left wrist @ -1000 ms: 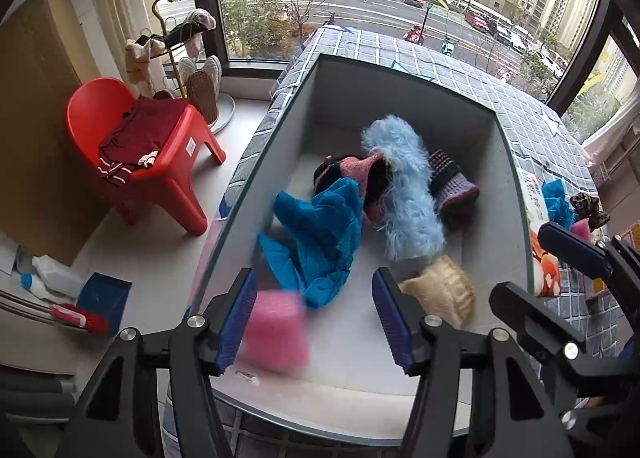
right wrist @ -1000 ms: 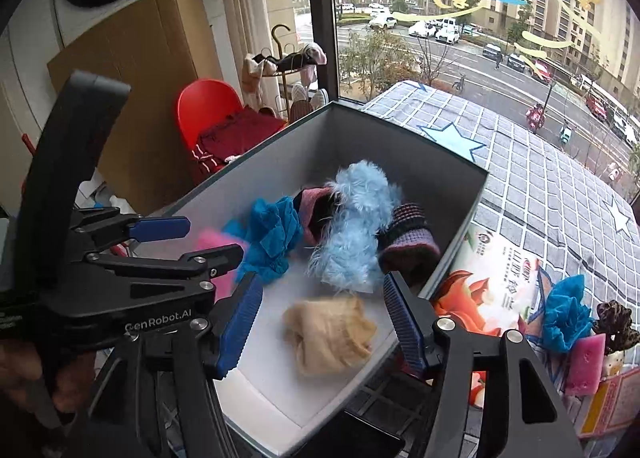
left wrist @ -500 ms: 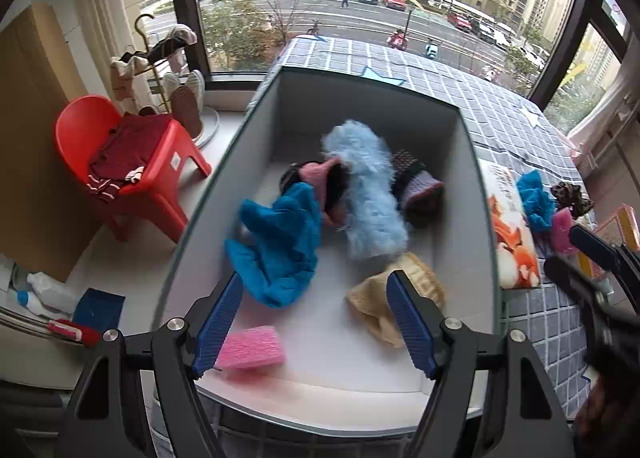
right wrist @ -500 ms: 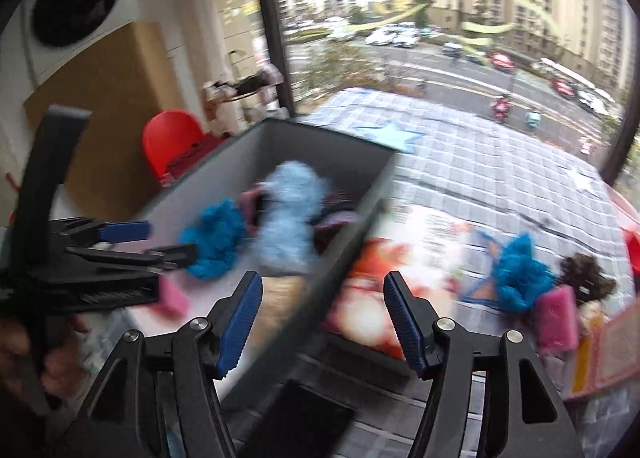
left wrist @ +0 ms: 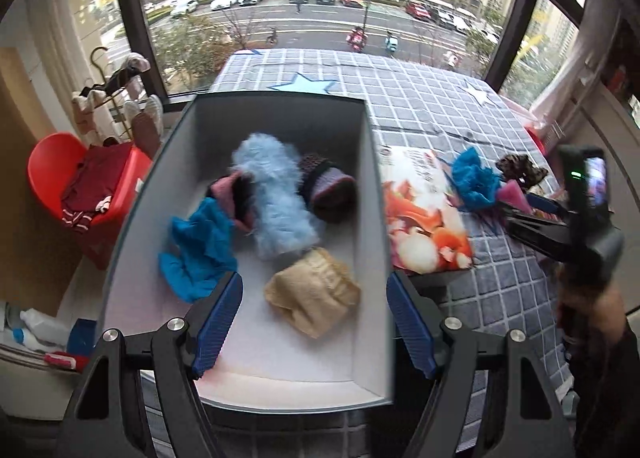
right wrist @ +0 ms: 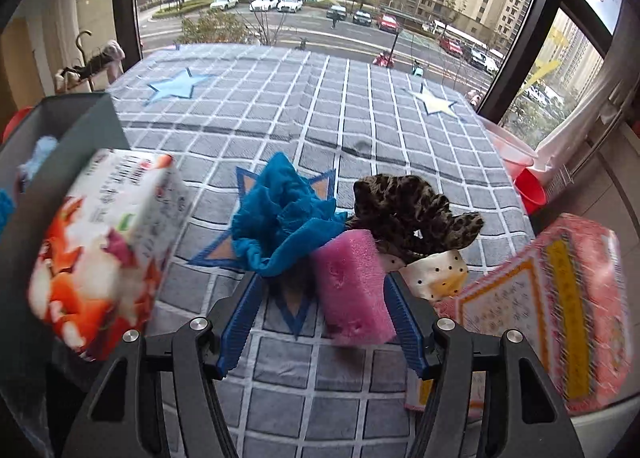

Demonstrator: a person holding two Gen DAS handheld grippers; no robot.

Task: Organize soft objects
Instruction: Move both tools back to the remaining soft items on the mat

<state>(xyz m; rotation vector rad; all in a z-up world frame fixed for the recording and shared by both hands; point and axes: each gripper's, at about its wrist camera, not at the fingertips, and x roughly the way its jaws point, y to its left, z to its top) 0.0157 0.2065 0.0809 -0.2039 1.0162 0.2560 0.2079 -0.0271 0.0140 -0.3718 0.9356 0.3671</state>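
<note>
Red plastic chair [left wrist: 60, 174] sits at the left edge of the left wrist view, with dark red clothing draped on its seat. Right of it, the grey box [left wrist: 372, 194] fills the centre of the frame. Contents, left to right: blue cloth [left wrist: 200, 246], pink-and-black knit item [left wrist: 234, 194], pale blue fluffy piece [left wrist: 276, 198], dark striped knit item [left wrist: 330, 190]; a tan fabric bundle [left wrist: 316, 292] lies in front of these, lower centre. The left gripper [left wrist: 316, 322] hangs above the near end of the box; its jaws have just been opening and stand wide, with nothing gripped between the blue pads. A printed tissue pack [left wrist: 424, 218] lies just beside the box's right wall on the checked cover [left wrist: 420, 98]. At the right edge, a hand [left wrist: 592, 310] holds the other tool.

Right wrist view, left to right: box corner [right wrist: 80, 118] at the upper left, tissue pack [right wrist: 108, 250], then a cluster at centre on the checked cover. The cluster holds a blue scrunched cloth [right wrist: 284, 214], a pink sponge [right wrist: 352, 282], a leopard-print fabric [right wrist: 412, 210] and a cream dotted fabric [right wrist: 438, 272], all touching. The right gripper [right wrist: 320, 318] stands half open around the pink sponge; the sponge lies against the right pad, clear of the left pad. A pink patterned pack [right wrist: 560, 306] occupies the lower right
</note>
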